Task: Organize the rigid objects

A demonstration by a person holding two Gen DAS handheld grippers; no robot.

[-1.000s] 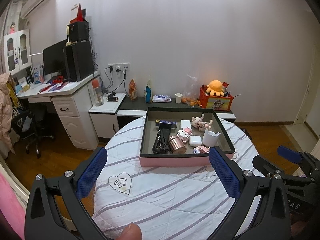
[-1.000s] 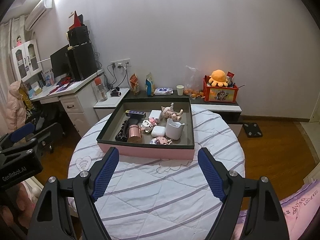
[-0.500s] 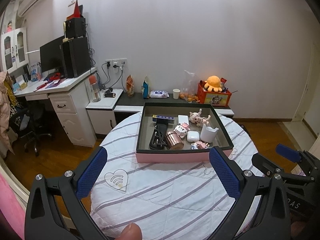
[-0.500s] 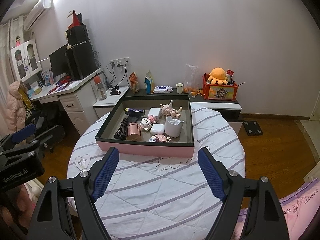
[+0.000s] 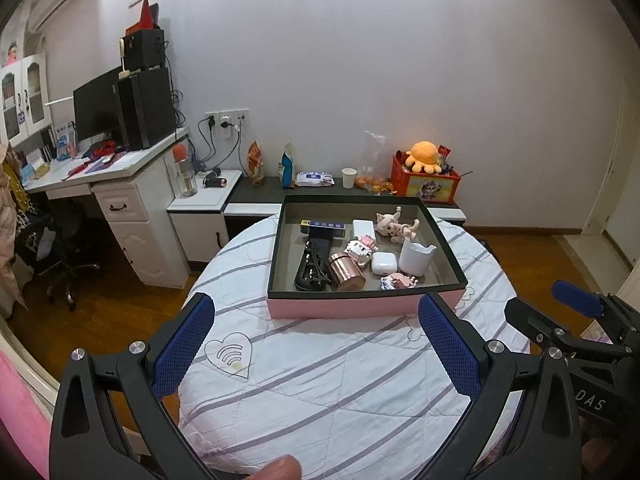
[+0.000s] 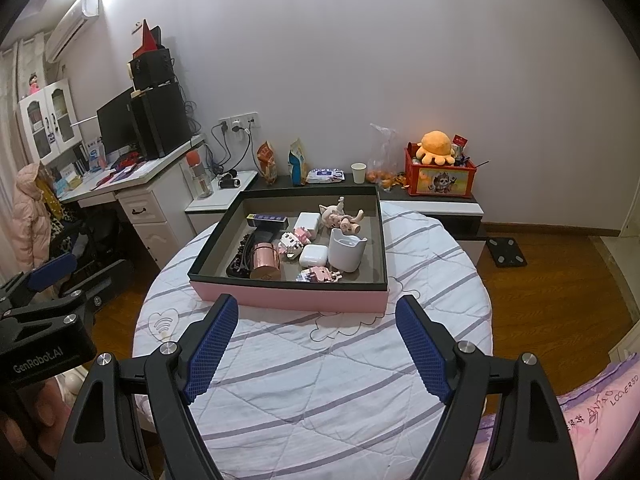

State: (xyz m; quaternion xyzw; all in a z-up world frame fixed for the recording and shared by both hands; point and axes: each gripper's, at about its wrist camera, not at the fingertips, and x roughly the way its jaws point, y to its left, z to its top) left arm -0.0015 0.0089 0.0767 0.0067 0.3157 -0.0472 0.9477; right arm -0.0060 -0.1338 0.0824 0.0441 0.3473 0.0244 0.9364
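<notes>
A pink box (image 5: pixel 360 308) with a dark rim sits on the round striped table (image 5: pixel 320 380); it also shows in the right wrist view (image 6: pixel 288 298). Inside lie a copper jar (image 5: pixel 346 270), a white cup (image 5: pixel 416 256), a white earbud case (image 5: pixel 384 262), a black case (image 5: pixel 314 266), a pig figure (image 5: pixel 394 226) and small block toys (image 5: pixel 362 248). My left gripper (image 5: pixel 316 344) is open and empty, above the table in front of the box. My right gripper (image 6: pixel 316 340) is open and empty, also in front of the box.
A white desk (image 5: pixel 120 184) with a monitor and speakers stands at the left. A low cabinet (image 5: pixel 340 192) behind the table holds snack bags, a paper cup and a red box with an orange plush (image 5: pixel 426 156). Wooden floor surrounds the table.
Both grippers have drawn back and risen slightly from the box; the view of the table has widened. Both stay open and empty.
</notes>
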